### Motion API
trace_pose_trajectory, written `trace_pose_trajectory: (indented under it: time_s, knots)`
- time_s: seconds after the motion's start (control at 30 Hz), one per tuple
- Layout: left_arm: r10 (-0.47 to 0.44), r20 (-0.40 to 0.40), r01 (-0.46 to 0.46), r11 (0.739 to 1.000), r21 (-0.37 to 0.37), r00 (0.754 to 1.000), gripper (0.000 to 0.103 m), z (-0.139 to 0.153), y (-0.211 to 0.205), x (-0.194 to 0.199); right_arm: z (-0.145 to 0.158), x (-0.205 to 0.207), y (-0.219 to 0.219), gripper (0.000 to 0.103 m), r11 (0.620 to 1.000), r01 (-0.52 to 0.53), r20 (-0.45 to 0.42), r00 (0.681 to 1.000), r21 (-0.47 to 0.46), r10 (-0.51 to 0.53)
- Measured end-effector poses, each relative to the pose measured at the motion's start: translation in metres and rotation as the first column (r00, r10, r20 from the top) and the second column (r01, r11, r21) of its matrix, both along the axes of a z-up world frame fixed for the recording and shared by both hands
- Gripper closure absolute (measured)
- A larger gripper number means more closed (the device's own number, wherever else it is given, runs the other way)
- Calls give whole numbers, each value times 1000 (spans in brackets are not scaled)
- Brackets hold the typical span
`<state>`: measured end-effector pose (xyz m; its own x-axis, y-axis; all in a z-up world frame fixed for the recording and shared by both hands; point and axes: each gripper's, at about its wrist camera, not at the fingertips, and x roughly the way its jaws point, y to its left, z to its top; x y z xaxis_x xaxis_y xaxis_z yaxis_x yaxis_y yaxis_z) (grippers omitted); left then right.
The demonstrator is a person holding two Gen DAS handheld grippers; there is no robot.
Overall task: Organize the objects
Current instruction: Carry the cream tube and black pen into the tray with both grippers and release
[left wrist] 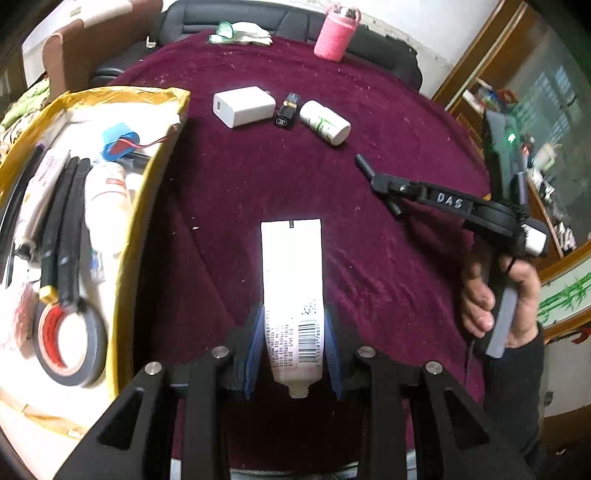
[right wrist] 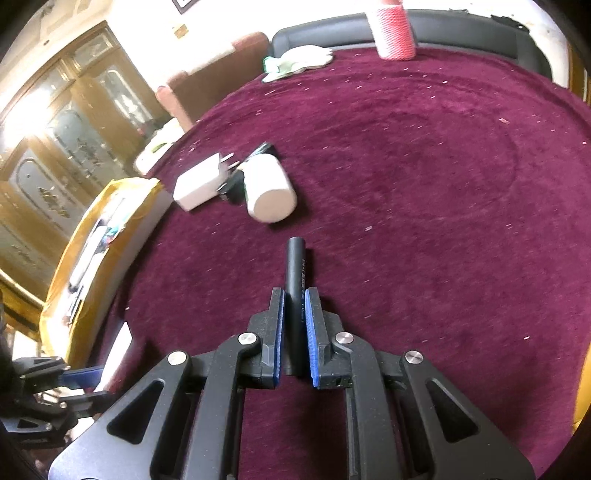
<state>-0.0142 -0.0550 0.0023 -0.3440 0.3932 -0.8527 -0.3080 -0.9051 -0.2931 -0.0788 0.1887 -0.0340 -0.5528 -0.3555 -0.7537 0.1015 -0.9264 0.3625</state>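
The left gripper (left wrist: 293,350) fingers clamp a white plastic tube (left wrist: 291,295); the right gripper (right wrist: 294,332) fingers pinch a slim black cylinder (right wrist: 295,273), both above the maroon-clothed desk (right wrist: 424,184), probably bound for the yellow-rimmed box (left wrist: 129,229).

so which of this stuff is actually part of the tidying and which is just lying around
Part of the job:
- white tube, held in the left gripper
- black tube, held in the right gripper
- white charger
- black lipstick
- white bottle
- yellow box, already part filled

Just lying about:
- pink bottle
- white gloves
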Motion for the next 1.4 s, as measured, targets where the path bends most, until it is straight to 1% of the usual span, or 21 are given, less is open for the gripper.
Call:
trace_pose_trajectory:
  time_s: [0.1,0.13,0.3,0.43,0.57,0.7,0.8,0.93,1.0,1.13,1.23,1.4]
  knots:
    - [16,-28,-16,999,33,999,73,10,-11,6,3,1,-2,92,999,2,-2,1000,-44,-2]
    - [22,-41,-20,999,38,999,73,13,-15,8,7,4,-5,92,999,6,-11,1000,-42,-6]
    - [58,-77,-55,997,47,995,73,28,-40,15,28,24,-40,92,998,-16,-69,998,-56,12]
    - [112,-98,-106,992,68,989,73,40,-68,16,41,37,-71,92,996,-39,-114,993,-81,30]
    - [190,-105,-180,979,91,976,73,51,-105,10,53,34,-109,92,988,-106,-129,987,-110,91]
    - [266,-122,-257,963,84,956,73,57,-141,-1,62,22,-150,92,978,-179,-135,977,-109,164]
    - [315,-119,-307,948,77,942,73,54,-160,-14,64,4,-181,92,968,-229,-129,968,-99,215]
    - [344,-113,-340,939,58,932,73,48,-178,-32,59,-27,-215,92,960,-264,-99,962,-89,256]
    - [357,-103,-353,934,49,929,73,45,-186,-42,54,-44,-230,92,957,-279,-82,959,-84,272]
    - [355,-102,-354,935,26,929,73,39,-192,-60,44,-68,-249,92,953,-288,-72,957,-90,282]
    - [351,-96,-352,936,6,932,73,33,-193,-69,39,-73,-257,92,955,-288,-70,957,-74,283]
    - [355,-73,-356,934,-7,932,73,21,-197,-79,33,-74,-264,92,954,-294,-66,955,-55,290]
